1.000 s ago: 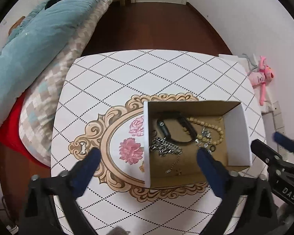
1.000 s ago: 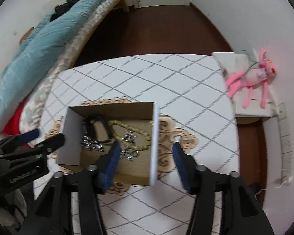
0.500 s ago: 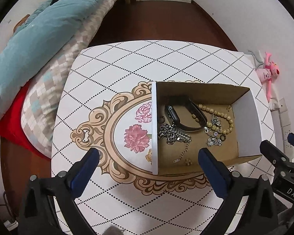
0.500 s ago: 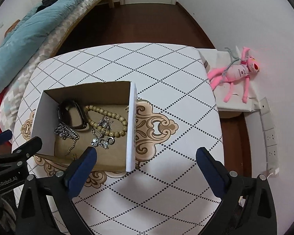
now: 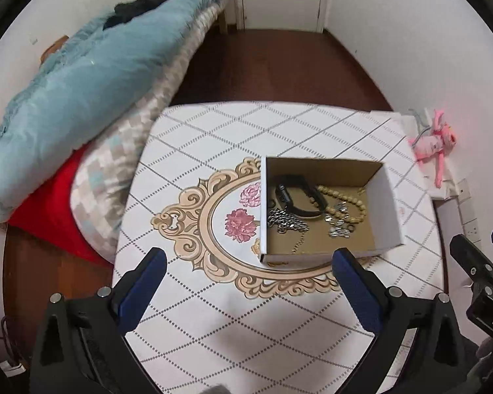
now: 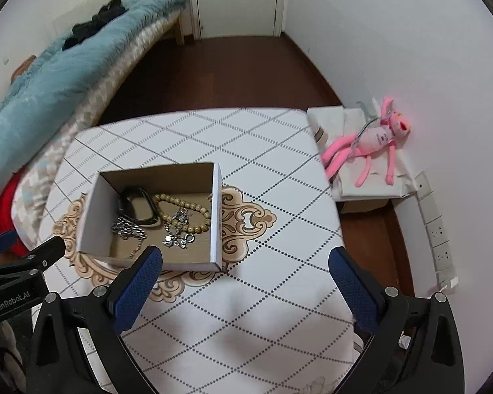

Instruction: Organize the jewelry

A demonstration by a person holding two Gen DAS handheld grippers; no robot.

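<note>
An open cardboard box [image 5: 386,203] [image 6: 93,210] stands on the white patterned table [image 5: 213,312] [image 6: 263,312]. Inside lie a black band [image 5: 299,197] [image 6: 138,208], a beaded bracelet [image 5: 348,202] [image 6: 187,211], a silver chain [image 5: 286,221] [image 6: 128,228] and small silver pieces [image 6: 177,239]. My left gripper [image 5: 248,261] hangs open above the table, nearer than the box, nothing between its blue pads. My right gripper [image 6: 245,262] is also open and empty, near the box's front right corner. Each gripper shows at the edge of the other's view.
A bed with a teal blanket [image 5: 75,92] and a red cloth [image 5: 49,216] presses against the table's left side. A pink plush toy [image 6: 368,144] lies on a white box by the right wall. Dark wooden floor [image 6: 230,72] runs to a door beyond the table.
Both grippers have drawn back and up from the box, which now looks smaller and farther. The right gripper's jaws have widened from around the box's right wall to fully open.
</note>
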